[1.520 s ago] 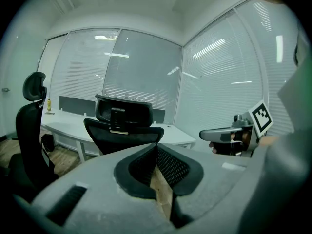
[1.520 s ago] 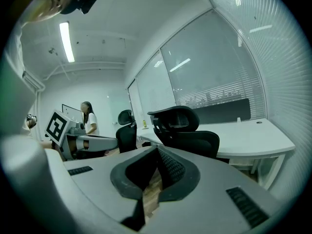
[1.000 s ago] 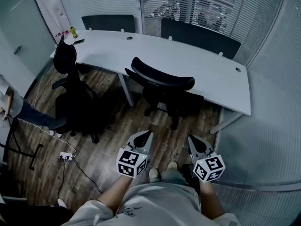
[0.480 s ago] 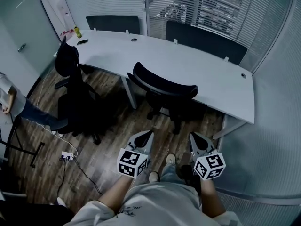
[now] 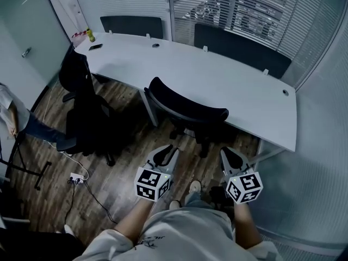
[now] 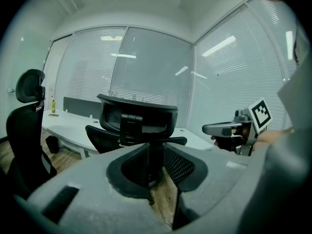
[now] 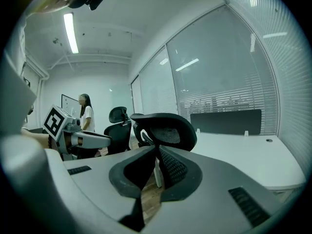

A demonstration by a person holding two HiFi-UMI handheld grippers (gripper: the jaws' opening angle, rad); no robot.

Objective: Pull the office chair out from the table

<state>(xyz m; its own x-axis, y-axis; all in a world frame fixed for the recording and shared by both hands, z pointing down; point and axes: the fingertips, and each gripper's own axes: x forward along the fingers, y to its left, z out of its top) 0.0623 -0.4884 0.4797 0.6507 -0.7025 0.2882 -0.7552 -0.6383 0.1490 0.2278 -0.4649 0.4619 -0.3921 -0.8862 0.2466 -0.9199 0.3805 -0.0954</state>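
Observation:
The black office chair [image 5: 187, 106], with a curved mesh back, stands tucked against the long white table [image 5: 234, 86]. Both grippers hang side by side short of its back, over the wooden floor. My left gripper [image 5: 166, 155] has its jaws opening by a narrow gap, and nothing is between them. My right gripper [image 5: 229, 159] is shut and empty. In the left gripper view the chair back [image 6: 139, 117] sits straight ahead of the left gripper [image 6: 158, 179]. From the right gripper [image 7: 153, 179] the same chair back [image 7: 168, 126] shows a little to the left of centre.
A second black chair [image 5: 81, 105] with a headrest stands left of the table. A person [image 5: 13, 118] is at the left edge. A power strip [image 5: 76, 178] and cable lie on the floor. A yellow bottle [image 5: 91, 36] stands on the table's far left corner. Glass walls close in on the right.
Both grippers have moved forward toward the chair back, which now sits closer in the head view. The chair itself has not shifted from the table.

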